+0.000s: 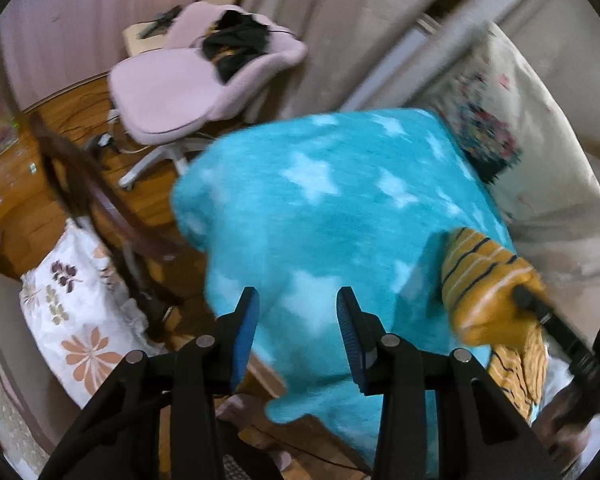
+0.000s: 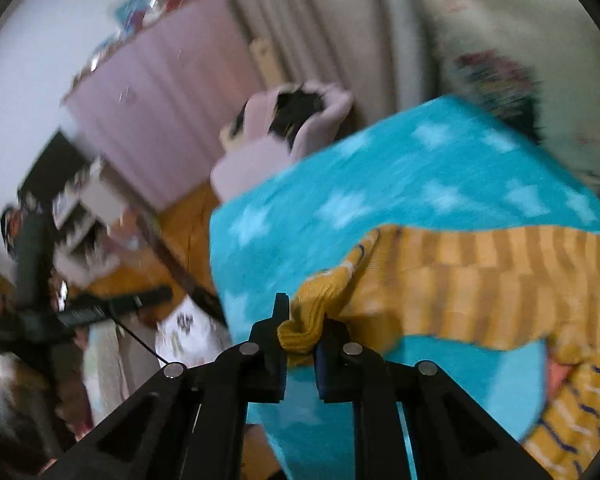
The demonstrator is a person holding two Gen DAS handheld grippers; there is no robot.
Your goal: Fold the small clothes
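Note:
A small mustard-yellow striped knit garment (image 2: 472, 288) lies on a turquoise blanket with pale stars (image 2: 400, 184). My right gripper (image 2: 302, 326) is shut on a bunched edge of the garment and lifts it a little. In the left wrist view the same garment (image 1: 484, 280) hangs at the right, pinched by the right gripper (image 1: 528, 298). My left gripper (image 1: 298, 300) is open and empty above the blanket (image 1: 320, 208), to the left of the garment.
A pink swivel chair (image 1: 180, 88) with dark clothes on it stands on the wooden floor (image 1: 16, 184) beyond the blanket. A cream pillow with a colourful print (image 1: 512, 128) lies at the back right. A floral cushion (image 1: 72, 312) sits at the lower left.

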